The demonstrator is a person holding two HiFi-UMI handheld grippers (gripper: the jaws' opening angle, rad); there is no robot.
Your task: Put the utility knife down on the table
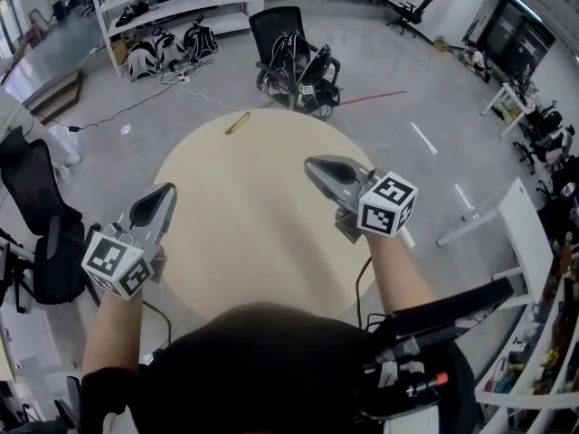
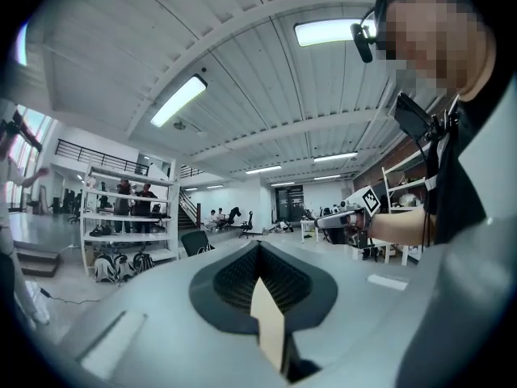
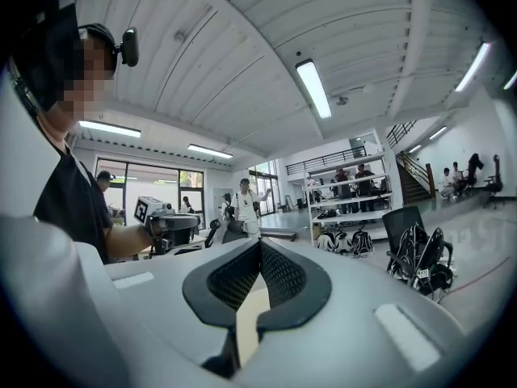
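Note:
The utility knife, a slim yellowish thing, lies on the far left edge of the round beige table. Both grippers hover level over the table's near half, well short of the knife. My left gripper is at the left rim with its jaws shut and nothing in them. My right gripper is right of the middle, jaws likewise closed and empty. In the left gripper view the jaws meet at the tip. In the right gripper view the tips also touch.
A black office chair with bags stands just beyond the table. Another black chair is at the left. White shelves line the far wall, and a white desk stands on the right. People stand far off by the shelves.

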